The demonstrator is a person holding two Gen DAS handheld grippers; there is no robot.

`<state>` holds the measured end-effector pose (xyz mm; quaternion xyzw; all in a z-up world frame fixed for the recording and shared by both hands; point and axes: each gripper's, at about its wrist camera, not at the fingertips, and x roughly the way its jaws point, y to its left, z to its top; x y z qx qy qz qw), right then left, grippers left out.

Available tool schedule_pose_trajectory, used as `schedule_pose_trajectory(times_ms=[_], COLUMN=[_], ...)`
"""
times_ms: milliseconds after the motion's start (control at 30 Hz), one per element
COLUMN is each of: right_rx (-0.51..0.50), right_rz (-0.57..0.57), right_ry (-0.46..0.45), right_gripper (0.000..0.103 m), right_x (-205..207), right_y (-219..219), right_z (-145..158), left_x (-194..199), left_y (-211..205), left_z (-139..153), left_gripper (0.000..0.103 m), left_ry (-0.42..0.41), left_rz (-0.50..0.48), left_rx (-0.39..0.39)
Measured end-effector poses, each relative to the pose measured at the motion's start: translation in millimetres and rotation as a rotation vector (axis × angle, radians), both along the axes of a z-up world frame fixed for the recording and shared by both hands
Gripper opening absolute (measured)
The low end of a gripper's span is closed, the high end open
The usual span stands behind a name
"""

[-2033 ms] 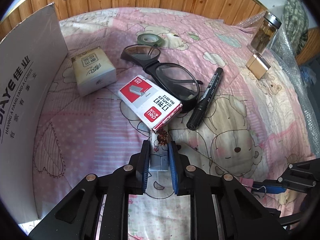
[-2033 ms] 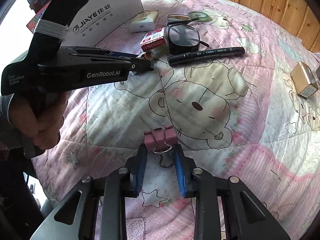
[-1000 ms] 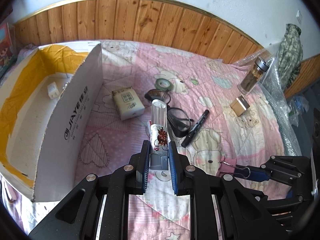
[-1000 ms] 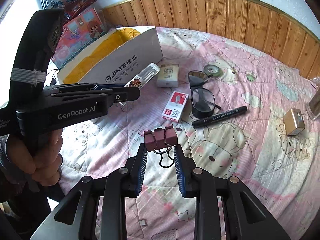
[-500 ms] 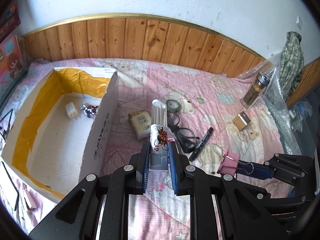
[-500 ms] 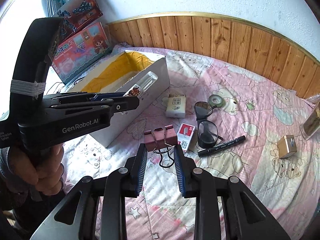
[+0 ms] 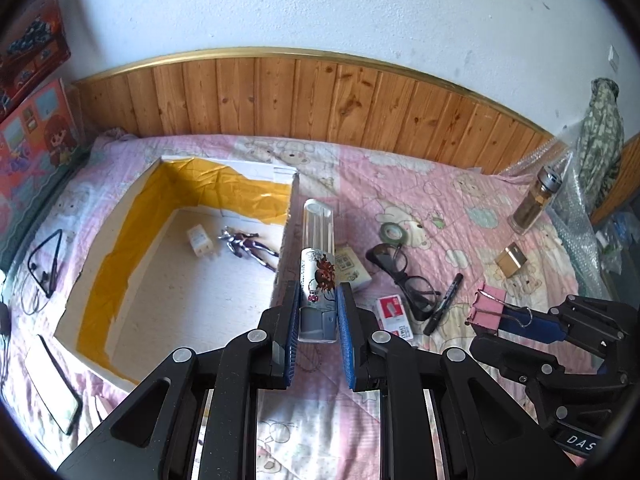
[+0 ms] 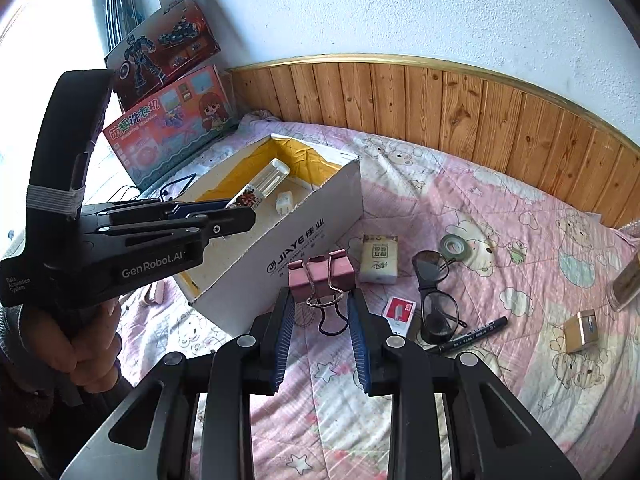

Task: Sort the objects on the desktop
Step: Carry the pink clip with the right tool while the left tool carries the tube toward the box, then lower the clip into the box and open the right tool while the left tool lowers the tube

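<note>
My left gripper [image 7: 318, 300] is shut on a clear tube with a printed label [image 7: 318, 252], held high in the air over the right wall of the white cardboard box [image 7: 286, 240]. In the right wrist view the tube [image 8: 260, 190] hangs above the box [image 8: 304, 236]. My right gripper [image 8: 321, 304] is shut on a pink binder clip [image 8: 320, 274], held in the air to the right of the box; the clip also shows in the left wrist view [image 7: 486, 312]. On the pink bedspread lie glasses [image 7: 404, 276], a black marker [image 7: 444, 308], a red staples box [image 7: 394, 310], a cream box [image 7: 350, 266] and a tape roll [image 7: 392, 233].
The box holds a white charger [image 7: 200, 240] and a silver figure [image 7: 246, 242]. A glass bottle [image 7: 536, 200] and a gold box [image 7: 510, 260] stand at the right. A cable [image 7: 44, 260] and a phone [image 7: 52, 384] lie left of the box. Toy boxes [image 8: 168, 120] lean on the wall.
Both grippers have risen well above the bedspread and moved left toward the box, each keeping its object. The tube now hangs over the box wall.
</note>
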<state>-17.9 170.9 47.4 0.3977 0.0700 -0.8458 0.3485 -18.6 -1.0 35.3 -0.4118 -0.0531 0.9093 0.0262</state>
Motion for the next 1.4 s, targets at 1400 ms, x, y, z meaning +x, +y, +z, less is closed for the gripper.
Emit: schedule_pose_trajectory(times_ms=[1400], right_rx=[0.039], right_rz=[0.063], right_ry=[0.007], right_gripper=[0.029], right_x=[-25.7], right_y=[-121.2], right_z=[-4.9], left_x=[-41.8], left_y=[-130.4], left_z=[-36.7], left_gripper=[0.018], left_ry=[-0.094], left_rz=[0.207], left_rx=[0.224])
